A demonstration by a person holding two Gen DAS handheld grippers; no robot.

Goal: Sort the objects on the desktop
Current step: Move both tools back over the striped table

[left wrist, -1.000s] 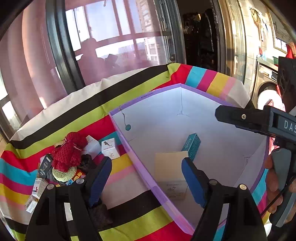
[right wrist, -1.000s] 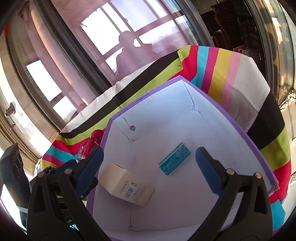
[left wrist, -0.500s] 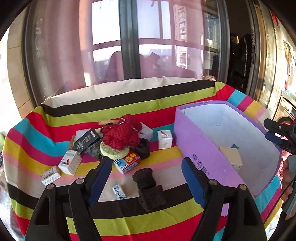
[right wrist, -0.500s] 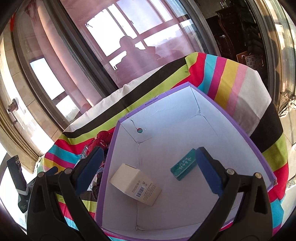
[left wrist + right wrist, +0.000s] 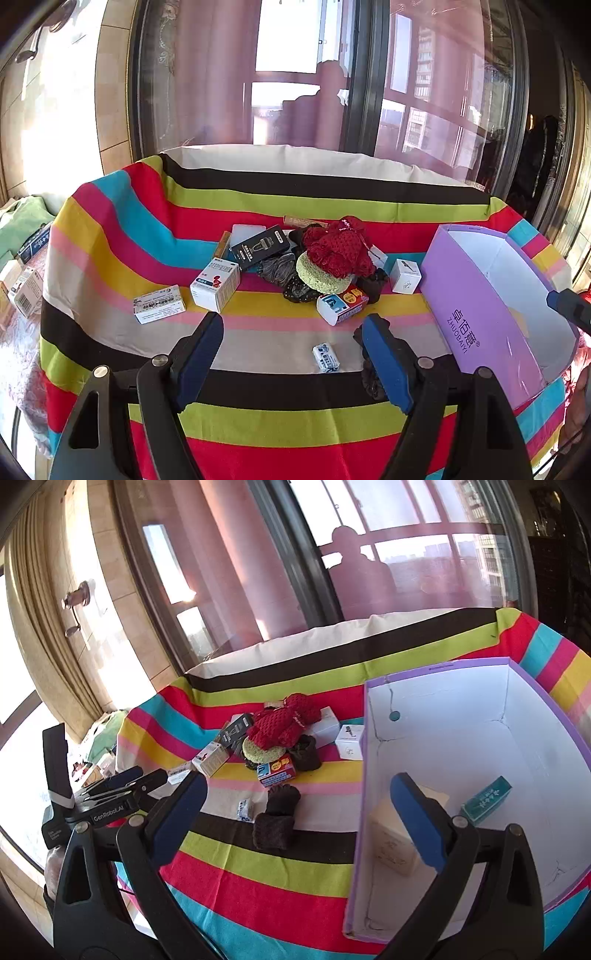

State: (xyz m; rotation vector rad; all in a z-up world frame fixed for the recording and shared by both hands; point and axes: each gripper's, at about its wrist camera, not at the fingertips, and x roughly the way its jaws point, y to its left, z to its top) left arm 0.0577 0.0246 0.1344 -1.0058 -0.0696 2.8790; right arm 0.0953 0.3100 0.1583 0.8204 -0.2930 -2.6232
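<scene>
Two items lie in the purple cardboard box [image 5: 436, 812]: a cream carton [image 5: 391, 845] and a teal packet [image 5: 485, 801]. The heap of small boxes and knitted things [image 5: 325, 266] waits on the striped table [image 5: 258, 424]. Left tool [image 5: 291, 354] and right tool [image 5: 295, 812] are open, empty.

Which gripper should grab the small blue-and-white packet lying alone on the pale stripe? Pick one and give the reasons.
Left. The left gripper is open and empty with the small packet lying just ahead between its fingers. The right gripper, also open, has one finger over the purple box, and the packet sits off to its left.
</scene>
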